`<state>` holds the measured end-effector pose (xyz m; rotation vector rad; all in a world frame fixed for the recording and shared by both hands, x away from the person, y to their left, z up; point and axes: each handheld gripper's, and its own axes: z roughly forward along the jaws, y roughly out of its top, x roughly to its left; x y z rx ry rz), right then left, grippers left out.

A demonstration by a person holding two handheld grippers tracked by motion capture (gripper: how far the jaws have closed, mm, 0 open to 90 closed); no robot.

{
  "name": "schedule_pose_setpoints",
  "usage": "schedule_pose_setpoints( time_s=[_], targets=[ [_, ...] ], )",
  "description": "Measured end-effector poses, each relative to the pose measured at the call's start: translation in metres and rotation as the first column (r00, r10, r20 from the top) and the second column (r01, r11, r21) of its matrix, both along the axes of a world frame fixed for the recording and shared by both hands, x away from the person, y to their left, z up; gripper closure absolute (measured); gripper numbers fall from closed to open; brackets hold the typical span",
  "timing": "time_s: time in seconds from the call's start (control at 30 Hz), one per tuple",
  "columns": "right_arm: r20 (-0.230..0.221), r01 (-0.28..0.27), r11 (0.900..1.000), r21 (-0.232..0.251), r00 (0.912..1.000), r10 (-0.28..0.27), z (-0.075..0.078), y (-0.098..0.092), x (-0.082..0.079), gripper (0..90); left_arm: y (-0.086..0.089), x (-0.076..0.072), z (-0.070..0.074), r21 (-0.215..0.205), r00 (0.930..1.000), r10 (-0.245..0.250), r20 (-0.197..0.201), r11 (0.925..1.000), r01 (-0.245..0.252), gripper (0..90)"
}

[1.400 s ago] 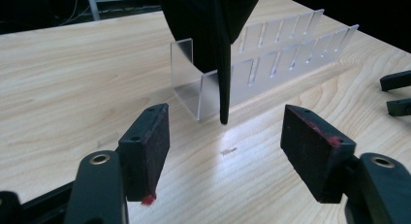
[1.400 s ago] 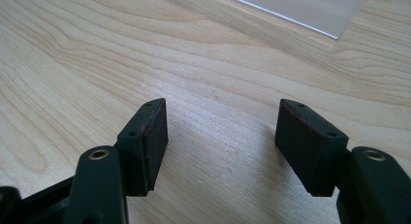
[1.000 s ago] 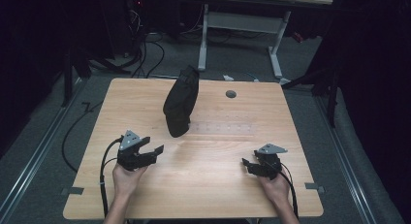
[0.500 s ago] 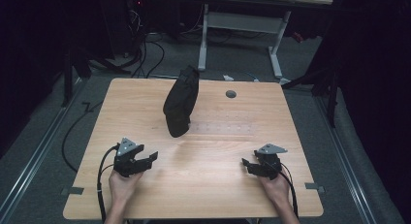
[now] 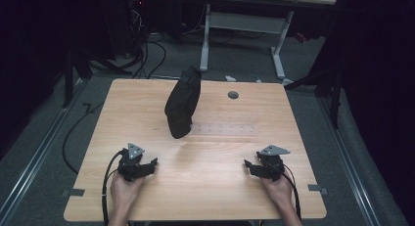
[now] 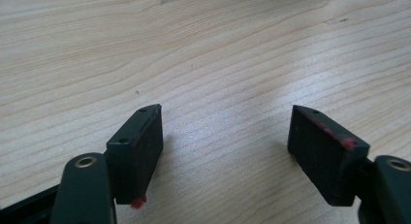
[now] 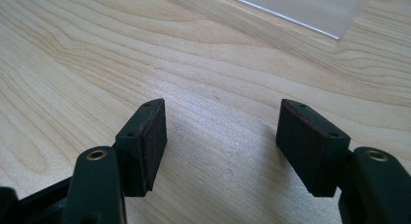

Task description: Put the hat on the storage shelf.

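**Black bag upright mid-table, both grippers low and apart from it**

Black bag (image 5: 182, 102) standing toward the far middle of the table (image 5: 215, 152), leaning a little, well apart from both grippers. Left gripper (image 5: 152, 163) with jaws spread wide, just been opening, nothing between the pads (image 6: 145, 151) but bare wood grain. Held low over the near left part of the tabletop, cable trailing back past the left hand (image 5: 123, 192). Right gripper (image 5: 248, 165) likewise parted, pads (image 7: 148, 146) clear of everything, wood alone between them. Held low at the near right, in the right hand (image 5: 279, 189). Clear plastic strip (image 5: 222, 130) lying flat just beside the bag's base, between bag and right gripper. Small grey round cap (image 5: 233, 95) near the far edge.
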<state>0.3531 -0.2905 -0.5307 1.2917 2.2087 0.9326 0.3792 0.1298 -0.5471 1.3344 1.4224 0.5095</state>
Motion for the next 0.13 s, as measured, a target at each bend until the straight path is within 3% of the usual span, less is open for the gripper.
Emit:
schedule_pose_setpoints(
  time_s=[0.13],
  targets=[
    [0.001,0.0,1.0,0.001,1.0,0.0,-0.0001,0.0001,0.0001,35.6,0.0,0.0,-0.0001,0.003,1.0,0.002,-0.001,1.0,-0.002,28.4]
  ],
)
